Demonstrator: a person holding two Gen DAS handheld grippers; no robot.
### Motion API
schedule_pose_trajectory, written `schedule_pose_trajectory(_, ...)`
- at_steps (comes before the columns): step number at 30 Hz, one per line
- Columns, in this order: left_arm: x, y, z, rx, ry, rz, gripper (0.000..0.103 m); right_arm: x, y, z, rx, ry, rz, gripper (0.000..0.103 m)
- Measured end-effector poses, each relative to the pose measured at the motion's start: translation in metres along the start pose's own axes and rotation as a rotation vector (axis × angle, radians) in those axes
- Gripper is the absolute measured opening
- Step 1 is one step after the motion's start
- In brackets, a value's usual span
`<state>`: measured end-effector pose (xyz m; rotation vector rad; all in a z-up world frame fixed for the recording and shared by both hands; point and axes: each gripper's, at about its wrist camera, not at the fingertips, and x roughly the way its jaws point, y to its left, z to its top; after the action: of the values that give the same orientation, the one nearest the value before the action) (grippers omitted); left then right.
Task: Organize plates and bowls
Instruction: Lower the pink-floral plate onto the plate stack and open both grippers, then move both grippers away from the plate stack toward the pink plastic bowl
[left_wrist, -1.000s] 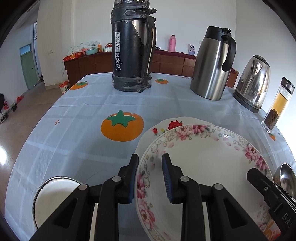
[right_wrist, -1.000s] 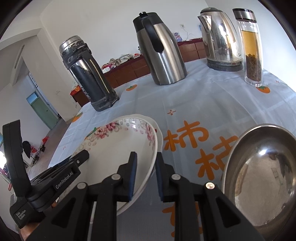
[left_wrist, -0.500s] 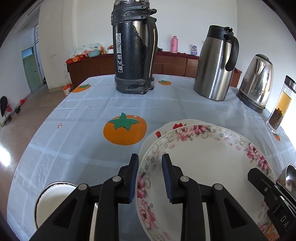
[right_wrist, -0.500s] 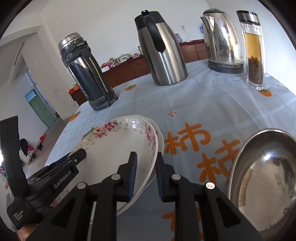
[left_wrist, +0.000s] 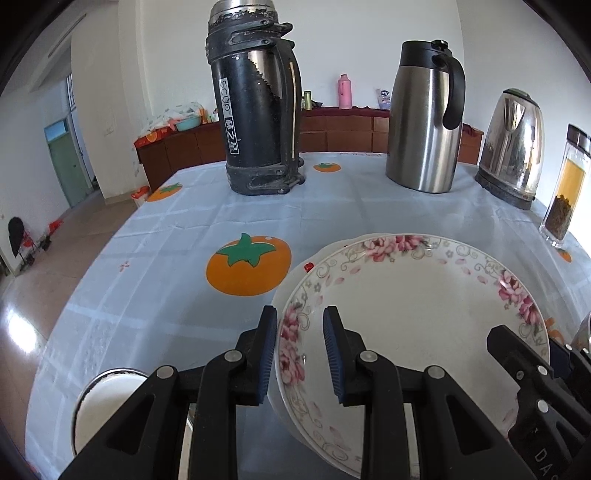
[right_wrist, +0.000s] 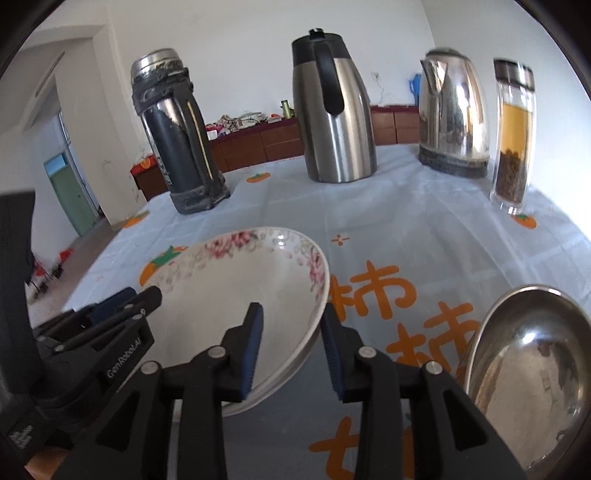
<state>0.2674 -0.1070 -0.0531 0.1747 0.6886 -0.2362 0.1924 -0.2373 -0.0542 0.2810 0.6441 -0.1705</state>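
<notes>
The left gripper (left_wrist: 300, 349) clamps a floral plate's (left_wrist: 413, 314) rim while the right gripper's (right_wrist: 291, 345) jaws open around its opposite edge.

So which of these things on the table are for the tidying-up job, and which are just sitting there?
For the job:
- flowered plate, with another plate under it
- metal bowl
- white bowl
- left gripper, astride the plate's rim
- right gripper, jaws opening around the rim

Just sitting there:
- black flask
- steel jug
- kettle
- tea bottle
</notes>
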Motion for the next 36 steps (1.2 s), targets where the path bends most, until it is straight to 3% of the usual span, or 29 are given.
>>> schedule_pose_trajectory(6,0.001,-0.003,-0.001,0.016,-0.008,0.019,0.029,0.002,-0.002,0.001,0.004,0.009,0.004,0.035)
schedule_pose_trajectory(9,0.001,-0.005,-0.002,0.026,-0.020,0.032,0.029,0.004,0.002,0.001,-0.013,0.014,0.006,0.043)
schedule_pose_trajectory(11,0.000,-0.005,-0.003,0.027,-0.025,0.034,0.029,0.007,0.004,0.000,-0.025,0.028,0.013,0.056)
schedule_pose_trajectory(13,0.000,-0.006,-0.004,0.028,-0.031,0.032,0.032,0.008,0.002,0.000,-0.019,0.037,0.020,0.057)
schedule_pose_trajectory(16,-0.002,-0.006,-0.005,0.027,-0.034,0.028,0.039,0.002,0.001,-0.001,-0.012,0.010,0.012,0.059)
schedule_pose_trajectory(18,-0.003,-0.004,-0.006,0.010,-0.035,0.033,0.058,-0.002,0.000,-0.001,-0.006,-0.013,0.006,0.061)
schedule_pose_trajectory(20,-0.004,0.001,-0.006,-0.019,-0.037,0.041,0.067,-0.006,0.000,-0.001,0.000,-0.034,-0.002,0.067)
schedule_pose_trajectory(23,-0.009,0.004,-0.007,-0.029,-0.054,0.064,0.067,-0.013,0.000,-0.001,0.002,-0.072,-0.008,0.075)
schedule_pose_trajectory(28,-0.016,0.000,-0.014,-0.004,-0.058,0.079,0.067,-0.024,-0.001,-0.002,0.011,-0.135,-0.005,0.076)
schedule_pose_trajectory(32,-0.028,-0.003,-0.019,0.012,-0.086,0.100,0.067,-0.039,-0.003,-0.005,0.040,-0.217,0.008,0.091)
schedule_pose_trajectory(36,-0.039,-0.003,-0.027,0.012,-0.100,0.107,0.068,-0.050,0.001,-0.008,0.031,-0.273,-0.001,0.093)
